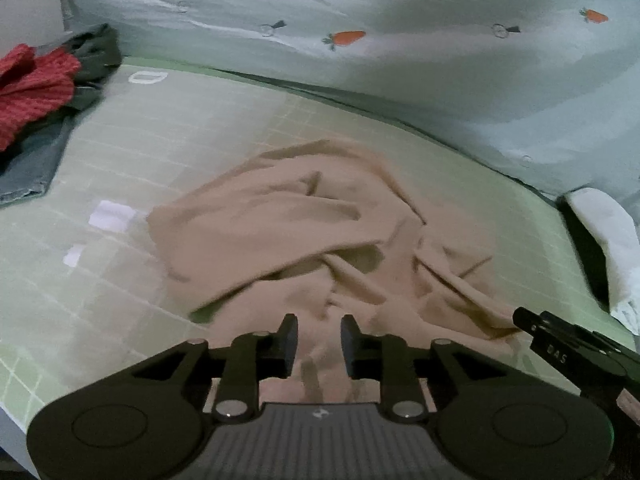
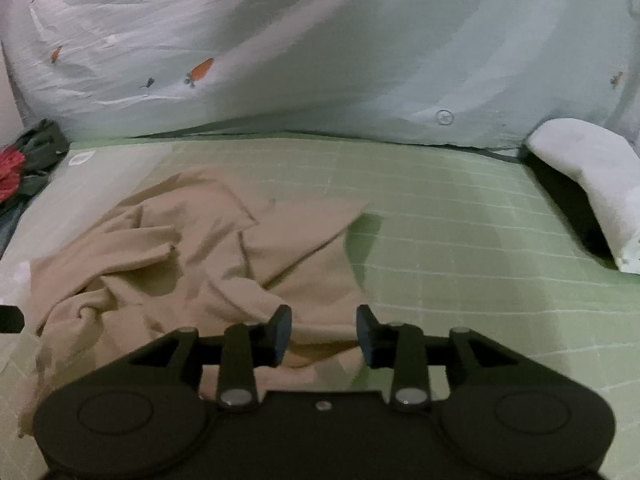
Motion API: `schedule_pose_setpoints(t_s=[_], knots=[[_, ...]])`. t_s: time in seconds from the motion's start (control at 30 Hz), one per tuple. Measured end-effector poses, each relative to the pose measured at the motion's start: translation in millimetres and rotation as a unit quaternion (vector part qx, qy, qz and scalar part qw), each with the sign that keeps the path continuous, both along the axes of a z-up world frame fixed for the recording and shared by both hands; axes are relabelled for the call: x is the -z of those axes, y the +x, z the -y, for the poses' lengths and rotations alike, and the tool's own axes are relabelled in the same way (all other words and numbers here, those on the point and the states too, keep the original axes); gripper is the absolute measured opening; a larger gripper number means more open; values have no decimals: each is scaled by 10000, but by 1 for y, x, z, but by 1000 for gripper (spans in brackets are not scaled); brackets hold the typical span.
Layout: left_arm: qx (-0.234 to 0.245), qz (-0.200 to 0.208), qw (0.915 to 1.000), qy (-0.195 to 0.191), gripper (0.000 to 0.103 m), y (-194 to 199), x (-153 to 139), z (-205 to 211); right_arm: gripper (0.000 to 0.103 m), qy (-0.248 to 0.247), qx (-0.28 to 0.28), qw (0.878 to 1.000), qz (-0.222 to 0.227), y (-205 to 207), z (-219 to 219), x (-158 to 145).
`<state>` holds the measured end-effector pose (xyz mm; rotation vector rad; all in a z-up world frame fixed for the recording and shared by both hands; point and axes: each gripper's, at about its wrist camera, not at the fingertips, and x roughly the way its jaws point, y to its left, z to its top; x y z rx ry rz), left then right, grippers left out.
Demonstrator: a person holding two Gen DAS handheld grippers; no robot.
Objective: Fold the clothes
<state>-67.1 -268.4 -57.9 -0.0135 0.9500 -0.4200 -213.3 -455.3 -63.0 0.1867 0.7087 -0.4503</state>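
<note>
Hovering left gripper [image 1: 319,338] and right gripper [image 2: 323,330], jaws parted, gripping nothing, rumpled beige garment [image 1: 304,232] beneath and ahead of both, green gridded mat [image 2: 460,240] beyond, carrot-print sheet [image 1: 360,40] farthest, red-and-dark clothes pile [image 1: 36,80] far left.

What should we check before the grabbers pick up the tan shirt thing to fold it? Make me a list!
1. Left tool open and empty: ok, its fingers stand apart over the cloth, nothing pinched.
2. Right tool open and empty: ok, a gap shows between its fingers.
3. Tan garment lying flat: not ok, it is crumpled with folds on the green mat.
4. Corners or hem easy to find: cannot tell, the bunching hides the shape.
5. Room to spread it: ok, bare mat shows right of the garment in the right wrist view.
6. Other clothes out of the way: ok, the red knit sits at the far left edge, apart.
</note>
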Motion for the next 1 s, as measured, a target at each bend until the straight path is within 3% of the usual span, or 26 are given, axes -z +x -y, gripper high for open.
schedule_pose_setpoints(t_s=[0.4,0.57,0.83,1.0], knots=[[336,-84,9990,271,45,74,9,-36,40,42,30,9997,-221,54,-29,9],[757,-235,9965,268,59,110,20,-40,46,60,176,9991,-381,73,-38,17],[1961,-363,9793,345,71,146,46,-18,55,-22,498,9971,-579,100,-37,30],[2428,-568,9675,419,70,149,67,0,49,-6,489,9964,-689,110,-33,36]])
